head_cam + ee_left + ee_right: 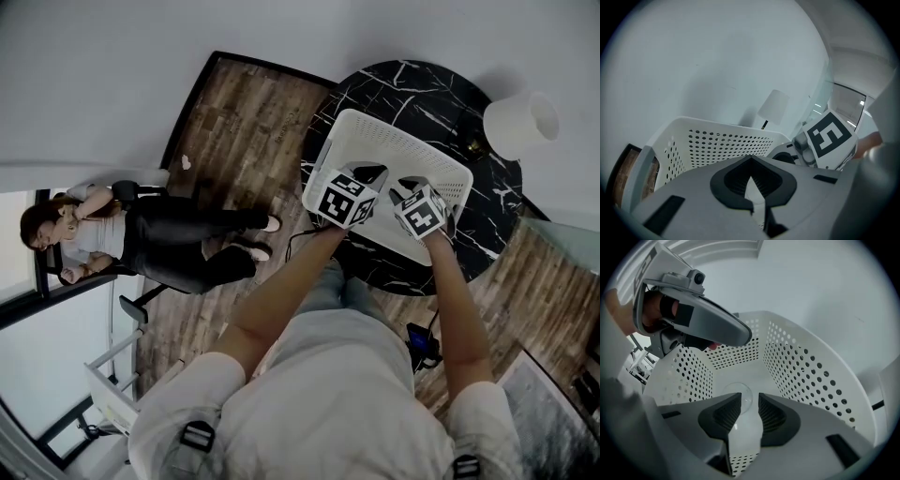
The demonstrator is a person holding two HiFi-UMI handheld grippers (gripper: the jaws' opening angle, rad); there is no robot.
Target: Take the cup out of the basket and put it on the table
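The basket (412,150) stands on the round black table (412,80), with both tools over its near rim. The right tool (749,398) is part open and holds nothing. The clear cup (739,389) lies on the basket floor just beyond its tips, toward 11 o'clock of the gap. The left tool (751,161) has its tips together and grips nothing.

Hazards from this position:

1. Off-centre approach. The cup sits left of the gap's centre line. A straight descent would probably land one pad on the glass and knock it away.
2. Slip. Smooth glass likely gives the ribbed pads little purchase, so a shallow bite may let go during the lift.
3. Wall contact. The perforated walls stand close on both sides. A tilted withdrawal could catch the cup on the rim.
4. Basket shift. The basket appears light and nothing holds it. A snag may drag it toward the lamp (520,122) at 2 o'clock.
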